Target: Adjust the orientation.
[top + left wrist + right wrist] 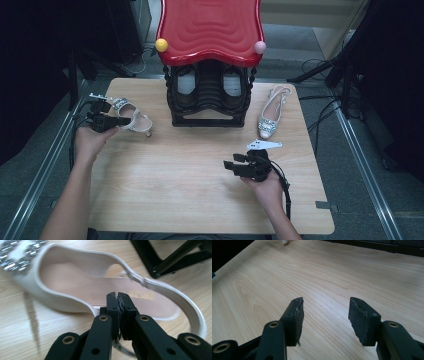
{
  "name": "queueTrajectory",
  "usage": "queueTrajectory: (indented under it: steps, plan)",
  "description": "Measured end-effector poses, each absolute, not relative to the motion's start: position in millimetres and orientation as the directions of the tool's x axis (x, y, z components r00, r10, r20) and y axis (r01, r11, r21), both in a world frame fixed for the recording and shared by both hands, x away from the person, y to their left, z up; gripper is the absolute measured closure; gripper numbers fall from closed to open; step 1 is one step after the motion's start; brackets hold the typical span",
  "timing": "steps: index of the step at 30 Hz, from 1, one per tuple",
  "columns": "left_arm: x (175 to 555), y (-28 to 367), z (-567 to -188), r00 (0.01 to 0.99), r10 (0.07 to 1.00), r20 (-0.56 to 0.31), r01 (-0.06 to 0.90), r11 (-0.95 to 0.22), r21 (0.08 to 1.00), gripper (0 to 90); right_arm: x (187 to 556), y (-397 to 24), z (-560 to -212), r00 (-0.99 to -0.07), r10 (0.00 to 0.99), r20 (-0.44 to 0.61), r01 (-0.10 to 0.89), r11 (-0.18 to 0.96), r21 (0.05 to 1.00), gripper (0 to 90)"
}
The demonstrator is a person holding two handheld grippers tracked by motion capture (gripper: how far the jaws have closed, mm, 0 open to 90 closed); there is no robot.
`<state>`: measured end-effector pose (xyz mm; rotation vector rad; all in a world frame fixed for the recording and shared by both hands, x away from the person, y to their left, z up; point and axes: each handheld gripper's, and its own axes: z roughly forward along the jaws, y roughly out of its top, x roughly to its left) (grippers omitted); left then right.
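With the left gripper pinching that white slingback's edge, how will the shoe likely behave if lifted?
The white slingback shoe looks light, so a pinch by the left gripper on its thin side edge may carry it, but it would probably swing or tilt. The heel strap looks thin and floppy. The jewelled toe may weigh that end down.

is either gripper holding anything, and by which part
The left gripper is shut on the near side edge of the white slingback shoe. The right gripper is open, holding nothing.
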<state>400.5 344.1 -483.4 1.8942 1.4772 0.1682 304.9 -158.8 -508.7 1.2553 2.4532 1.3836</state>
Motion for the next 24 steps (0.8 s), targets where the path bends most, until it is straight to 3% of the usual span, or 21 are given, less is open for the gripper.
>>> queueTrajectory:
  steps: [8, 12, 19, 21, 24]
  plan:
    - [397, 365, -483, 0.271, 0.92, -0.284, 0.797, -0.049, 0.603, 87.8, 305, -159, -509, -0.664, 0.676, 0.319, 0.624, 0.268, 0.734, 46.4]
    - [396, 371, -483, 0.268, 0.91, -0.317, 0.787, -0.017, 0.616, 85.7, 305, -158, -510, -0.667, 0.674, 0.317, 0.623, 0.272, 0.733, 46.4]
    - [387, 368, -466, 0.268, 0.919, -0.288, 0.735, -0.002, 0.678, 74.2, 306, -158, -509, -0.666, 0.674, 0.318, 0.625, 0.272, 0.732, 46.4]
    - [388, 366, -467, 0.265, 0.926, -0.269, 0.735, -0.013, 0.678, 65.9, 307, -156, -510, -0.668, 0.674, 0.316, 0.623, 0.275, 0.732, 46.4]
    - [391, 364, -476, 0.241, 0.936, -0.259, 0.748, -0.009, 0.663, 64.0, 307, -155, -509, -0.67, 0.674, 0.311, 0.621, 0.279, 0.733, 46.4]
